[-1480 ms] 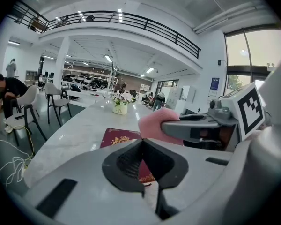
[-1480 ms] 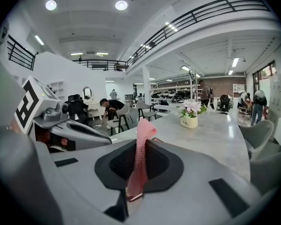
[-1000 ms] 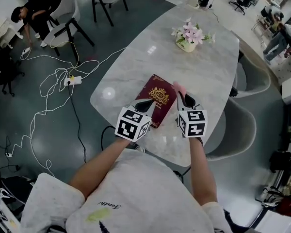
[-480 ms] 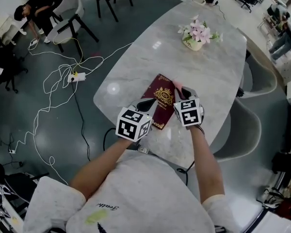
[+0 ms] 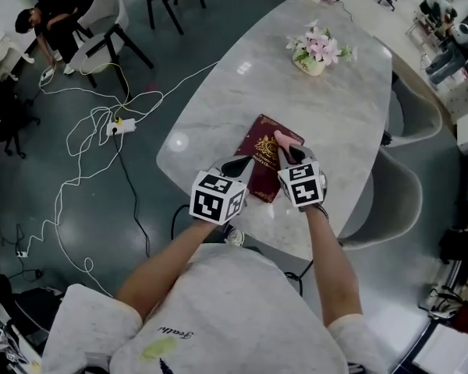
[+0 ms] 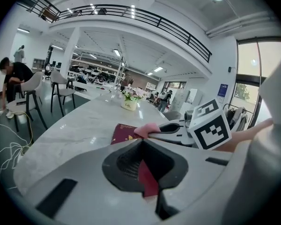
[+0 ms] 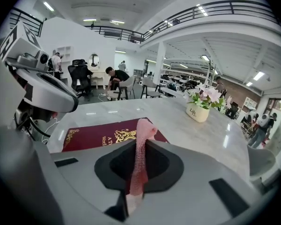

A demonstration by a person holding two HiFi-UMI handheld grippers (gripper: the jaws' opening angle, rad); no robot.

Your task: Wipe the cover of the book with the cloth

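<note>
The book (image 5: 261, 153) lies on the marble bench (image 5: 335, 107) near its front edge, with the maroon cover and gold crest facing up. The left tool (image 5: 239, 164) is closed on the book's near edge, and a maroon strip shows between its jaws. The right tool (image 5: 290, 153) is clamped on the pink cloth (image 5: 282, 139). The cloth's free end sits over the right side of the cover; contact cannot be confirmed. A flower pot (image 5: 312, 62) stands well apart at the far end.

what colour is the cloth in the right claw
Pink; the cloth shows best in the right gripper view.
</note>
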